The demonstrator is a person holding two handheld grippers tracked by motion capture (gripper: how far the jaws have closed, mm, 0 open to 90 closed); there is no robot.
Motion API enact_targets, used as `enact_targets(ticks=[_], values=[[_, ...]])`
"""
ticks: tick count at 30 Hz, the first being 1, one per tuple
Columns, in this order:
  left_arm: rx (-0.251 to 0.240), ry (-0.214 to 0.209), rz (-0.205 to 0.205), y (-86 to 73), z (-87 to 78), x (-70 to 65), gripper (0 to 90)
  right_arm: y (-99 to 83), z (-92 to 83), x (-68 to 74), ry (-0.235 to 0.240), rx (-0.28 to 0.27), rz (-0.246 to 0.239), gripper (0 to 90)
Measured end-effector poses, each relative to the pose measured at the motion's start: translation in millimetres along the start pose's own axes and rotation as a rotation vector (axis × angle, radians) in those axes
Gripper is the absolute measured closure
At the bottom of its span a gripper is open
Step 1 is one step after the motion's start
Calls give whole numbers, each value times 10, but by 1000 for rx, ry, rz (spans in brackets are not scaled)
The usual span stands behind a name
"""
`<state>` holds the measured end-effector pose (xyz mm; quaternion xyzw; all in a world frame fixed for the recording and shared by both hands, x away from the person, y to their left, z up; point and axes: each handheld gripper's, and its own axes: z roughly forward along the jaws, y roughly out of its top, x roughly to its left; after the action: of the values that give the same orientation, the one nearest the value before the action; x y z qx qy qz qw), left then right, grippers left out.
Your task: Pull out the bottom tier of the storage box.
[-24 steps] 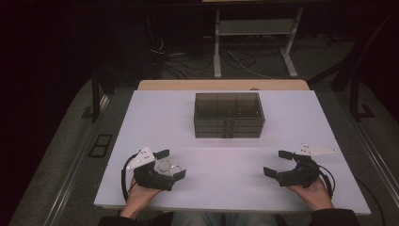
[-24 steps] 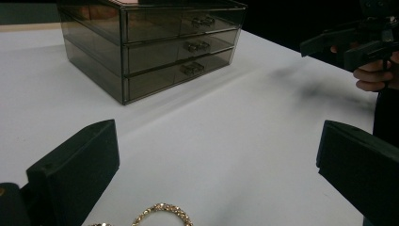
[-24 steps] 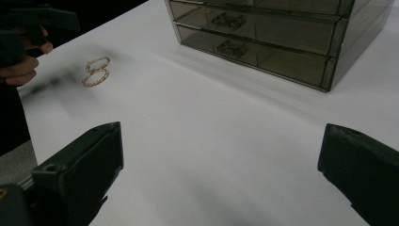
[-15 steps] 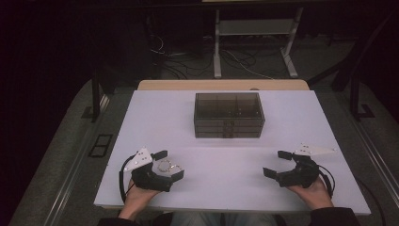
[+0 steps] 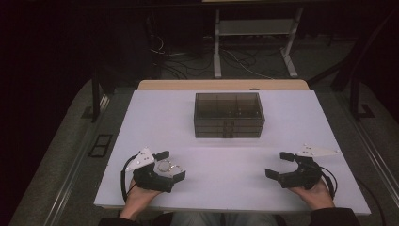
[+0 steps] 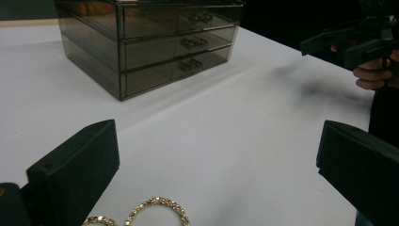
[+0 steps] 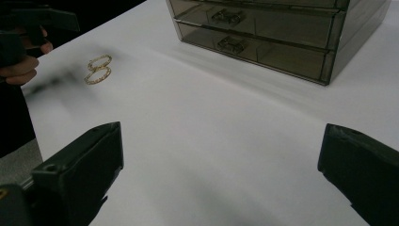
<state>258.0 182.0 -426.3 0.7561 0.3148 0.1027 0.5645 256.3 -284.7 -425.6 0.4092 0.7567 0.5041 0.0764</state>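
Note:
Two gold jewelled rings (image 6: pixel 157 210) lie side by side on the white table (image 5: pixel 226 188), low between the wide-apart jaws of my left gripper (image 6: pixel 215 141). From above, the rings (image 5: pixel 166 165) sit inside that open left gripper (image 5: pixel 170 165) near the front left, with neither pad touching them. My right gripper (image 5: pixel 278 164) rests open at the front right with nothing between its jaws (image 7: pixel 221 141). A smoky clear drawer box (image 5: pixel 228 115) with three closed drawers stands at the table's middle back. In the right gripper view the rings (image 7: pixel 99 69) lie far left, beside the hand holding the left gripper (image 7: pixel 33 21).
The drawer box (image 6: pixel 150 47) has small metal handles on each drawer front. A wooden strip (image 5: pixel 221 85) borders the table's far edge. Beyond it are dark floor, cables and a metal stand (image 5: pixel 254 42). Bare white surface lies between the two grippers.

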Motion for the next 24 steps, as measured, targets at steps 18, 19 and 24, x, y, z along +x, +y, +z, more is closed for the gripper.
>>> enact_targets(ticks=[18, 19, 24], values=[[88, -48, 17, 183, 111, -115, 0, -22, -2, -12, 4, 7, 7, 0], [93, -48, 20, 201, 118, -119, 0, -22, -2, -12, 3, 7, 7, 0], [117, -56, 35, 310, 163, -145, 0, -24, 1, -12, 4, 8, 5, 0]])
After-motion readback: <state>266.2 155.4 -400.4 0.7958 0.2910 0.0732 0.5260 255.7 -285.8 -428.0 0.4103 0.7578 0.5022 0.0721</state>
